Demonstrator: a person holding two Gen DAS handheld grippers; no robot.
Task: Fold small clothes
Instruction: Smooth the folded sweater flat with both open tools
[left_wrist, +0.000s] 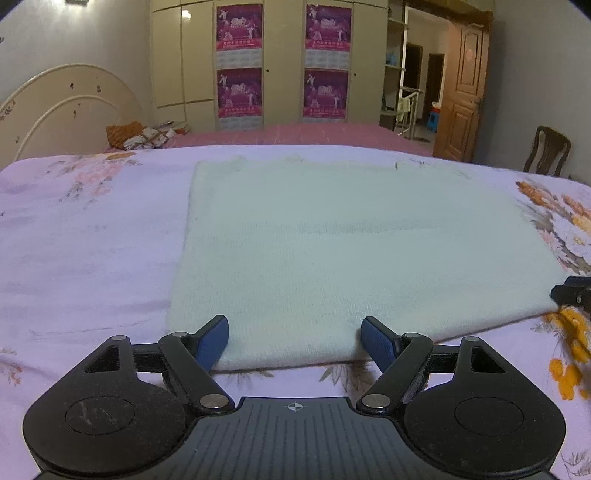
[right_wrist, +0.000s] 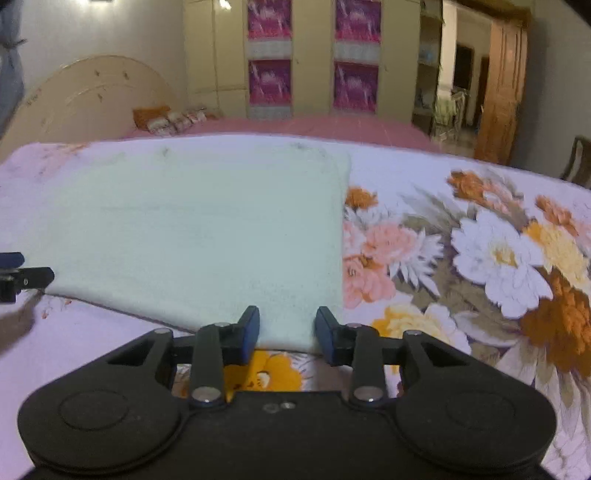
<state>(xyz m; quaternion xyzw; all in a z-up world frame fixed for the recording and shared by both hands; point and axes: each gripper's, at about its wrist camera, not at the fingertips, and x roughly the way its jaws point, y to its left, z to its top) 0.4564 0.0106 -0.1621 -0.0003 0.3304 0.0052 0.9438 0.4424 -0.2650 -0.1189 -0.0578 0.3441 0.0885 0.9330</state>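
Observation:
A pale mint knitted garment lies flat as a rectangle on the floral bedsheet. My left gripper is open, its blue pads either side of the garment's near left edge. My right gripper is open, its blue pads either side of the garment's near right corner. The right gripper's tip shows at the far right of the left wrist view. The left gripper's tip shows at the far left of the right wrist view.
The sheet carries large orange and white flowers to the right of the garment. Beyond it lies a pink bed with a pillow and folded cloths, a cream headboard, a wardrobe with posters, a wooden door and a chair.

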